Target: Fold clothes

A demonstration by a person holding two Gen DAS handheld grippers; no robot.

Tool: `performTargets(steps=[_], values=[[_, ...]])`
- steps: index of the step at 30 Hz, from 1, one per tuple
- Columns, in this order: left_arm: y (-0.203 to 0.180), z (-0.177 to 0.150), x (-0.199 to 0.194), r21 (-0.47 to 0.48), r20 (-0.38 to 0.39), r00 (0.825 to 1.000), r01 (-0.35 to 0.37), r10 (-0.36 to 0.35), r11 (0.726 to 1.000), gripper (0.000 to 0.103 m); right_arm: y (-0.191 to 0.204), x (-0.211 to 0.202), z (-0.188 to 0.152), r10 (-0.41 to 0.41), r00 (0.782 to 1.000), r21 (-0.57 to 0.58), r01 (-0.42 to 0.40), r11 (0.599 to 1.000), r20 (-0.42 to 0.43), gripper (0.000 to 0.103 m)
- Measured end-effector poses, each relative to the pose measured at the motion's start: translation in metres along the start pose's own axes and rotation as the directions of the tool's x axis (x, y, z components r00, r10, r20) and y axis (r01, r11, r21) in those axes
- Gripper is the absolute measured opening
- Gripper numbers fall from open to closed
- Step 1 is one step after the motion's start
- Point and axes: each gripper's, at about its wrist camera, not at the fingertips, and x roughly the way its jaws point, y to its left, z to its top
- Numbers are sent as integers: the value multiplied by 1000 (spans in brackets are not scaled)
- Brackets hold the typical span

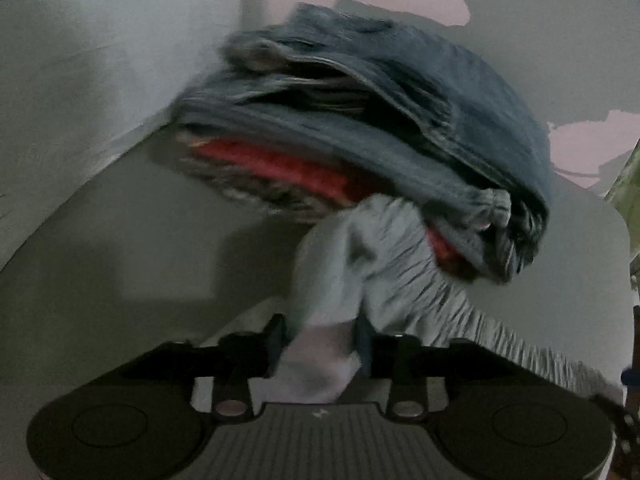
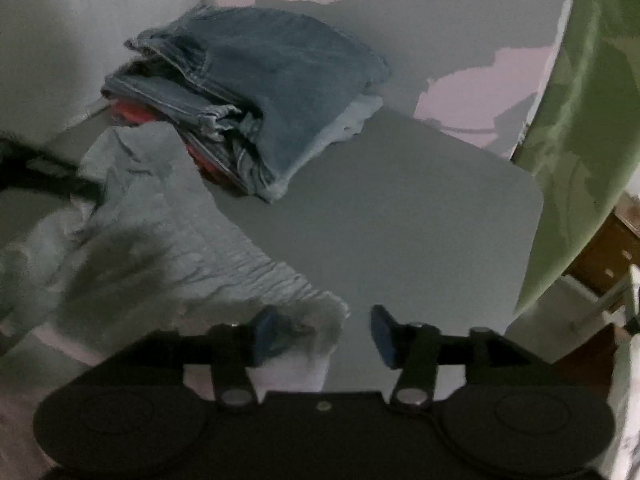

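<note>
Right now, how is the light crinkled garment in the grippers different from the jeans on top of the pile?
The light crinkled garment is pale grey-blue, thin and wrinkled; the jeans are darker, heavier denim. The garment lies spread out and unfolded, while the jeans are folded on a stack over a red item. The left gripper grips the garment; nothing touches the jeans. The right gripper is open at the garment's edge. Both rest on the grey table.
</note>
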Motion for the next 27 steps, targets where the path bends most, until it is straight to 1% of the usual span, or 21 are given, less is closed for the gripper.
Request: performTargets(steps=[2,3,4,5,7,9,10,13,16,17,18,19,20,23,24,27], values=[[26,-11,-29,-72,11,999,-34,35,997,51,5,2,-5,25,1000,-6,-25,1000,-3,53],[39,-17,-43,-108,15,999,-51,53,993,55,4,4,-9,33,999,-18,-33,999,0,54],[51,-29,-66,-140,14,996,-84,87,987,59,12,1,-9,38,999,-41,-38,998,7,58],[63,-43,-90,-170,11,992,-120,123,978,60,22,-3,-9,45,999,-63,-44,997,12,65],[84,-72,-122,-207,-19,980,-199,200,958,64,38,-15,-8,70,997,-101,-67,993,30,73],[115,-118,-158,-245,-85,957,-291,278,925,65,61,-30,-11,100,994,-139,-92,986,47,79],[131,-145,-178,-263,-126,940,-340,318,903,66,71,-37,-13,114,992,-157,-105,982,51,83],[170,-223,-233,-324,-233,885,-461,403,826,69,112,-63,-23,170,984,-237,-153,959,53,87],[205,-314,-284,-401,-338,824,-562,454,723,72,155,-99,-43,215,975,-318,-187,929,53,91],[213,-346,-299,-403,-376,800,-596,468,695,72,171,-112,-51,229,972,-346,-198,917,51,92],[218,-373,-311,-395,-408,776,-625,481,673,72,184,-123,-58,238,970,-364,-207,908,43,92],[222,-400,-324,-389,-432,757,-647,491,655,73,198,-136,-67,257,966,-383,-226,896,30,92],[225,-422,-334,-393,-443,748,-657,494,644,73,212,-148,-77,277,961,-400,-247,882,16,92],[228,-477,-365,-419,-446,742,-667,500,616,75,256,-183,-109,335,941,-459,-314,831,-36,92],[228,-492,-374,-418,-439,740,-670,509,614,76,269,-193,-120,344,938,-483,-325,813,-50,92],[225,-513,-387,-418,-372,754,-657,542,627,83,307,-222,-153,382,920,-568,-362,739,-89,92]])
